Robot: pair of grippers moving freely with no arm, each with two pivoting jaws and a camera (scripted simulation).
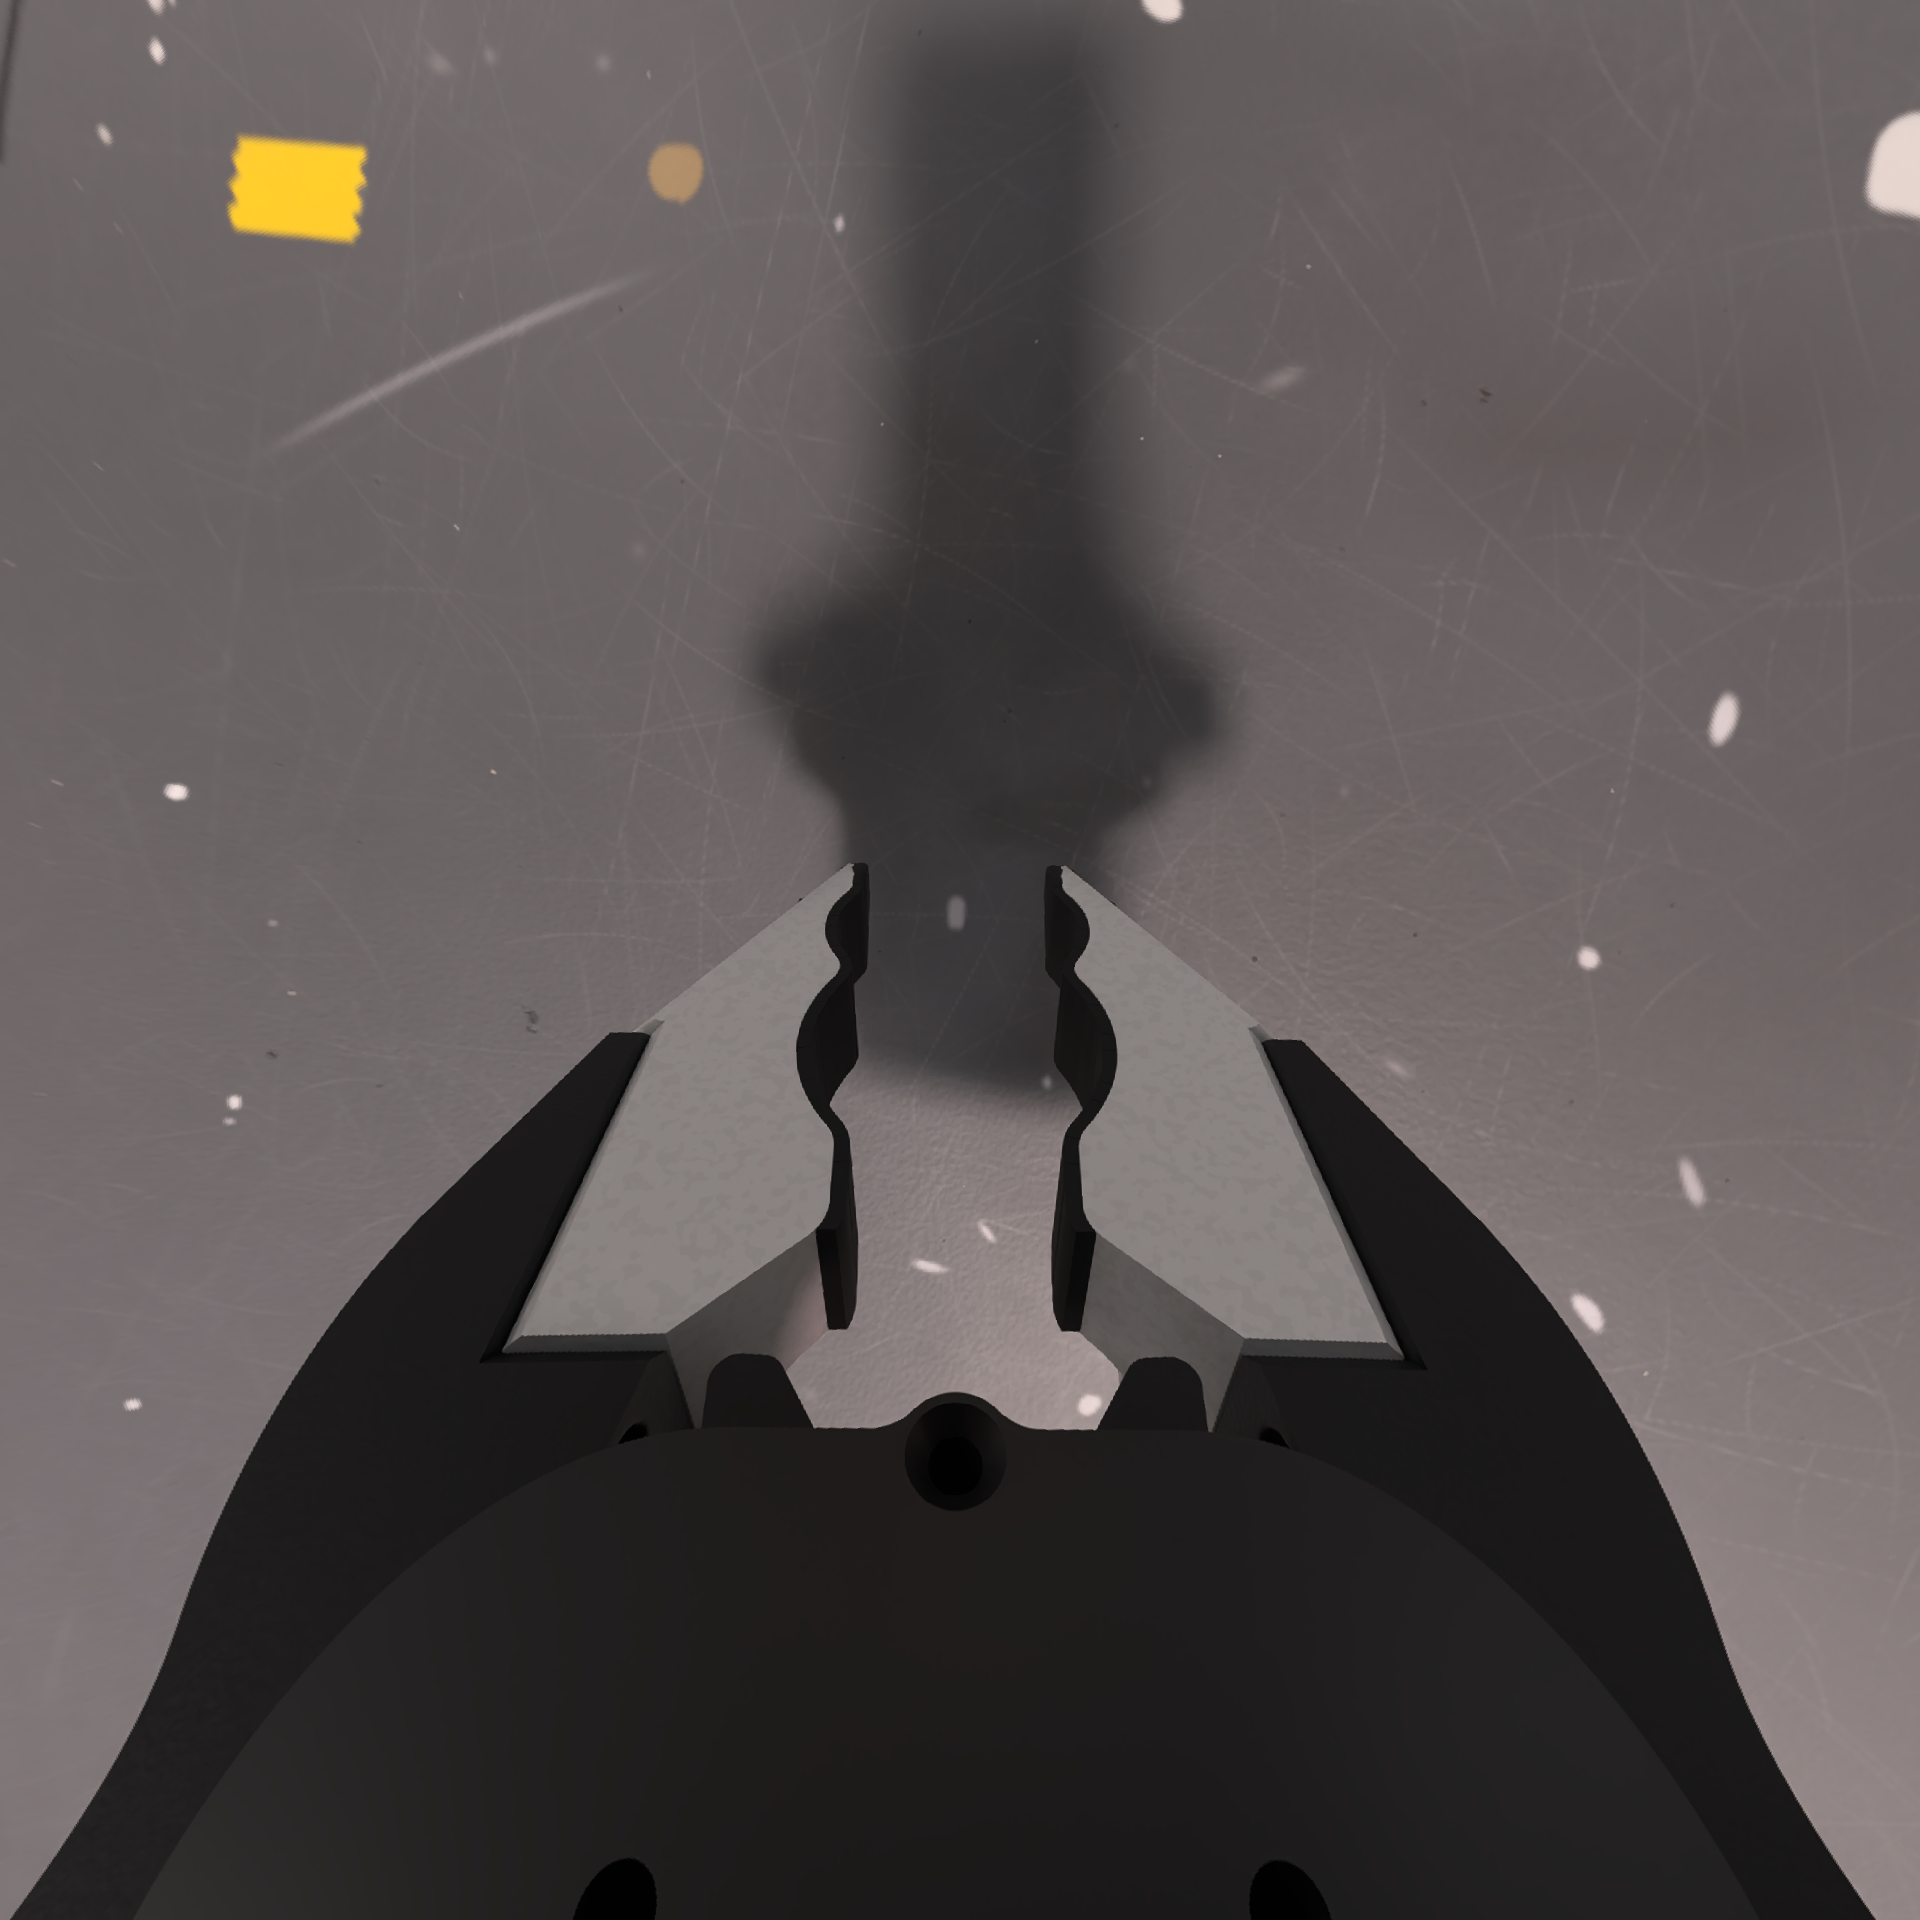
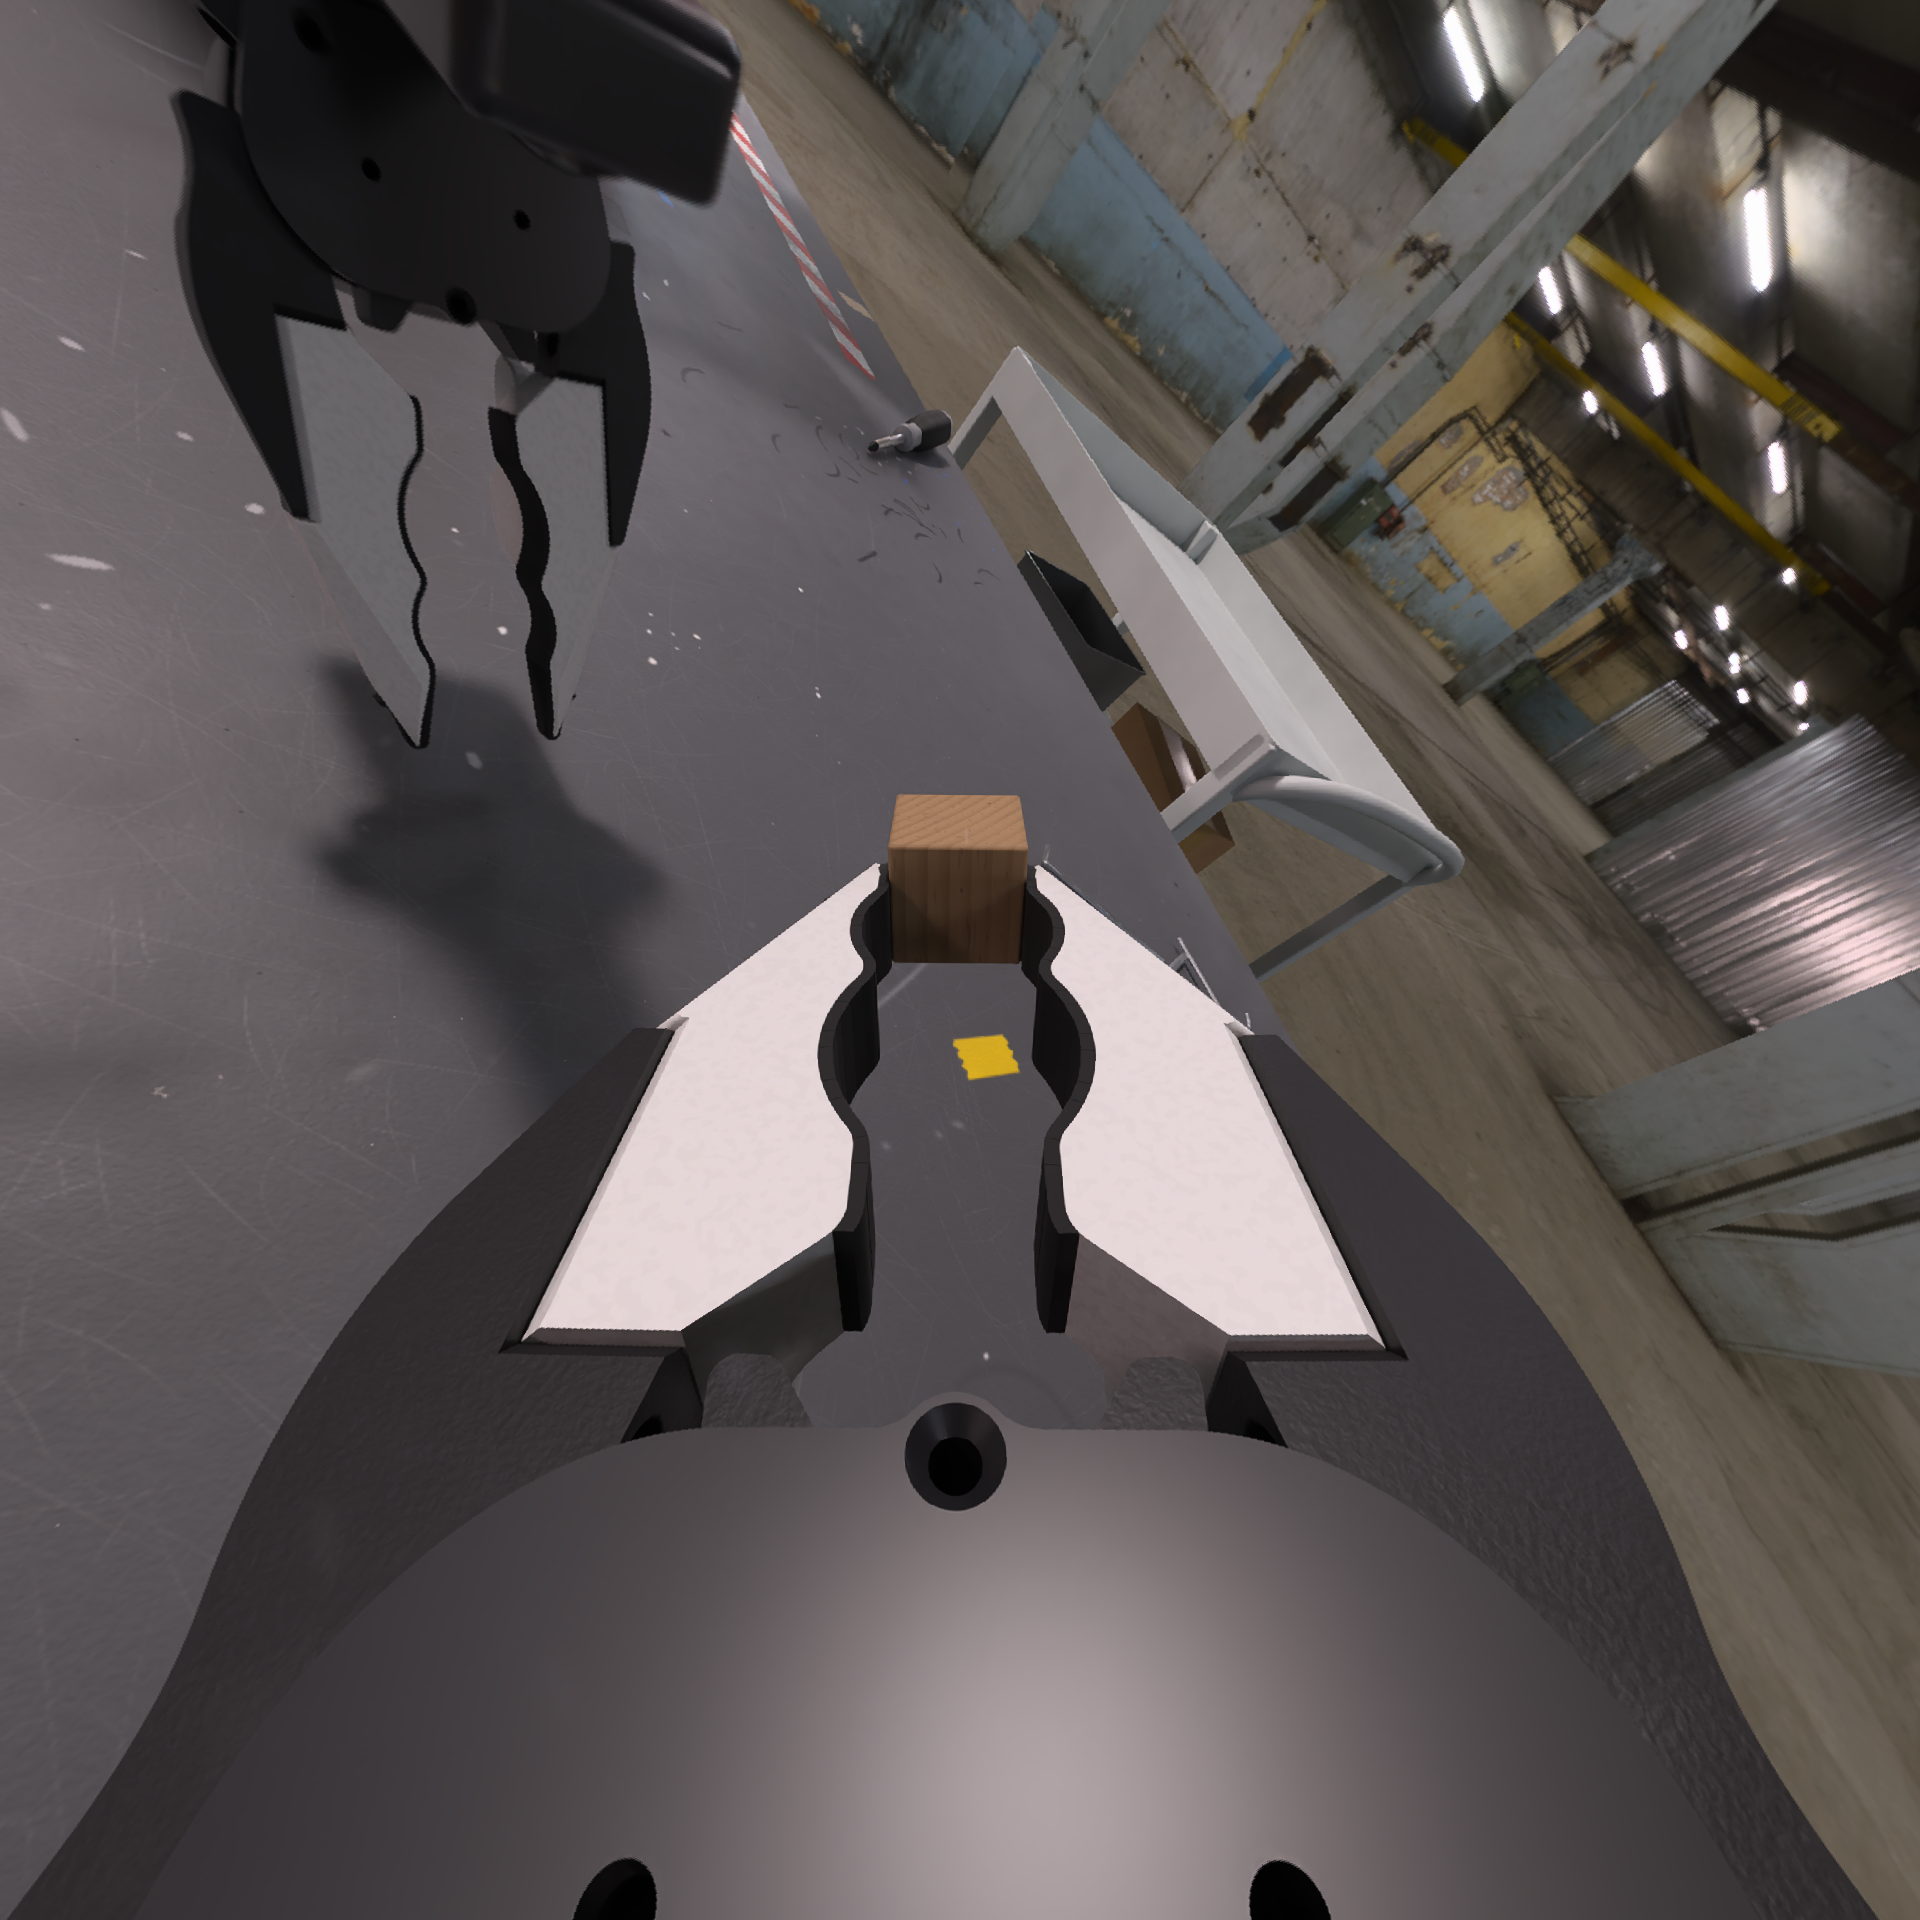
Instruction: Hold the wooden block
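The wooden block (image 2: 956, 878) is a small light-brown cube. It sits between the fingertips of my right gripper (image 2: 956, 883), which is shut on it, both pads touching its sides. It seems to hang above the dark grey table (image 2: 260, 1039). My left gripper (image 1: 956, 878) is open and empty, pointing down at the bare table (image 1: 416, 727) with its shadow below. It also shows in the right wrist view (image 2: 483, 727), up and to the left of the block, apart from it.
A yellow tape patch (image 2: 985, 1058) lies on the table under the right fingers; it also shows in the left wrist view (image 1: 298, 189). A white frame (image 2: 1195, 582), a black bin (image 2: 1086, 623) and a small dark tool (image 2: 914, 431) stand along the table's right edge.
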